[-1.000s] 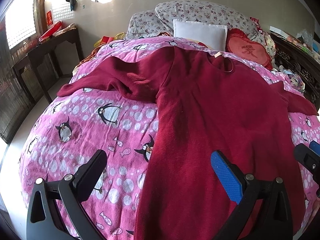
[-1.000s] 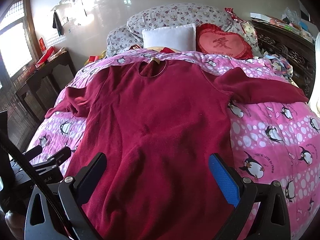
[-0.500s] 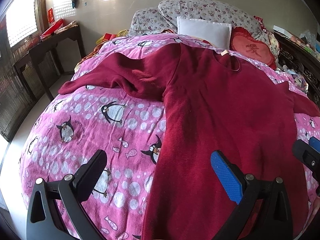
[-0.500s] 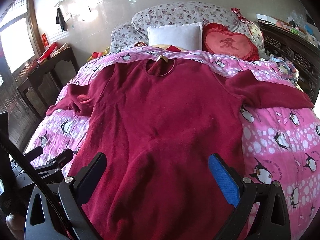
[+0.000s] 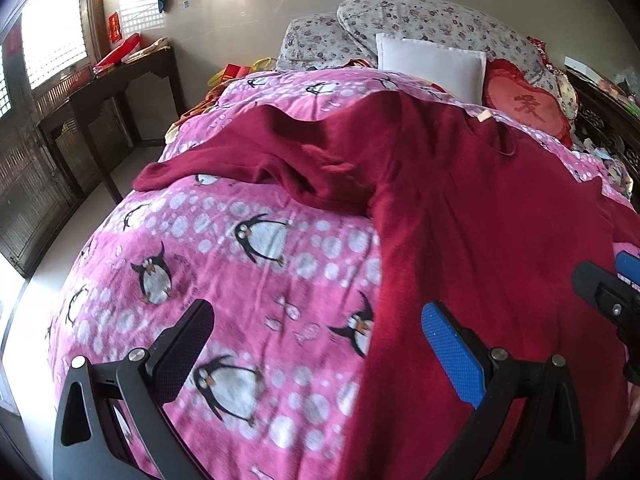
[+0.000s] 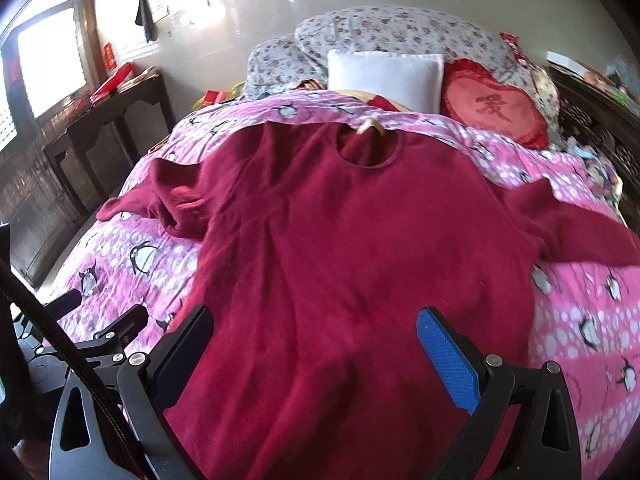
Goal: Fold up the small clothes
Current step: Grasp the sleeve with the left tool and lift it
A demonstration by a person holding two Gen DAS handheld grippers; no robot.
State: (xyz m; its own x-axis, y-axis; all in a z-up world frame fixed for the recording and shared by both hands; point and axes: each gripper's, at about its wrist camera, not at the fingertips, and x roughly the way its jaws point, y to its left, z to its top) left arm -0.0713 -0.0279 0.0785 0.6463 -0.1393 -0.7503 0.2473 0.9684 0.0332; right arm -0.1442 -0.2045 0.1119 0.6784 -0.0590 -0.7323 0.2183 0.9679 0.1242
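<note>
Red sweater (image 6: 352,248) flat on pink blanket (image 5: 248,264), sleeves spread left, right; no fold made. Left gripper (image 5: 316,344), right gripper (image 6: 312,344) jaws apart, empty, near hem.

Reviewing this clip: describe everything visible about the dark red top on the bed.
The dark red top is a long-sleeved, round-necked garment of soft, fleecy-looking fabric. It lies unfolded and face up on the pink penguin quilt, neckline toward the pillows, with a pale tag at the collar. One sleeve lies rumpled, stretched toward the window side; the other sleeve stretches out the opposite way. The hem runs below the frame. Both the left gripper and right gripper are open above it, holding nothing.
</note>
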